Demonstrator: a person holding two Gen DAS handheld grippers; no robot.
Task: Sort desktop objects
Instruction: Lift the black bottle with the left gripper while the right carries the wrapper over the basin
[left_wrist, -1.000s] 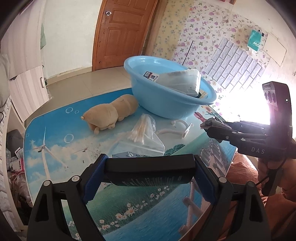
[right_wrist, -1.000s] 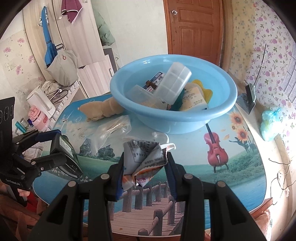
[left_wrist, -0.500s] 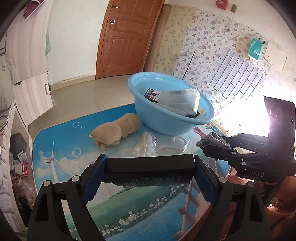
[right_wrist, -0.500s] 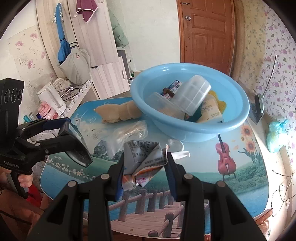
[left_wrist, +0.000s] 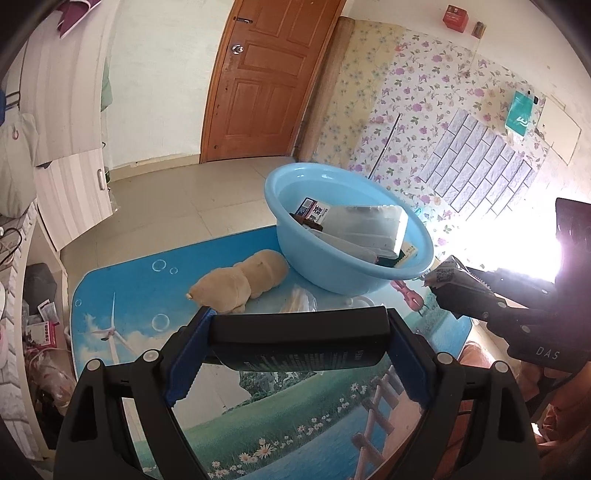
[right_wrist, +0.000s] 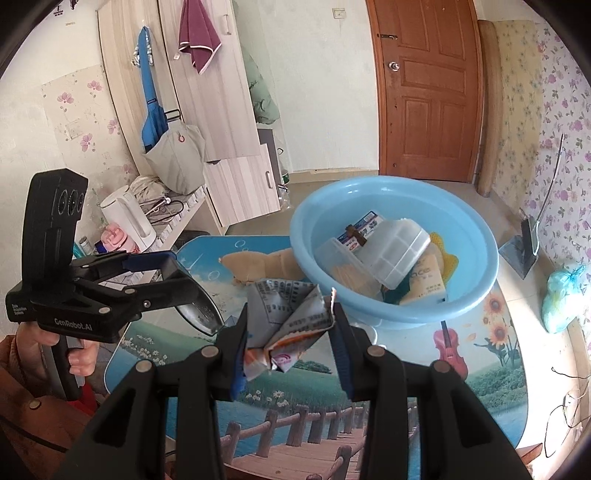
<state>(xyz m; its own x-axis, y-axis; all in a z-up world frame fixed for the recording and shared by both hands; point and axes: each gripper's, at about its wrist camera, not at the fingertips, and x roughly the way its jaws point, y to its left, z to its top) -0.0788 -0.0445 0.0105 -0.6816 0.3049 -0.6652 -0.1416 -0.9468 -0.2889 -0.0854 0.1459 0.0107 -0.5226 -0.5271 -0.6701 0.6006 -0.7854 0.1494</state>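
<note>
Both grippers loaded above the counter (left_wrist: 122, 295)

Left gripper (left_wrist: 299, 334) fingers spread wide, clamping a dark, smooth bottle (left_wrist: 295, 354) crosswise; right gripper (right_wrist: 290, 328) fingers pinch a crumpled foil packet (right_wrist: 284, 314), near the round blue plastic basin (right_wrist: 476, 295).

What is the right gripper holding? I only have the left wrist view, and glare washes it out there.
Observer: The right gripper is shut on a crumpled snack wrapper, printed grey outside, orange and pink at its lower folds.
Operator: Anything yellow in the basin? I see none.
Observer: Yes, a yellow item lies against the far inner wall of the blue basin, behind the clear compartment box.
Operator: And the left gripper's load, seen side-on?
Observer: The left gripper is shut on a dark flattened tube, tapering to a thin edge.
</note>
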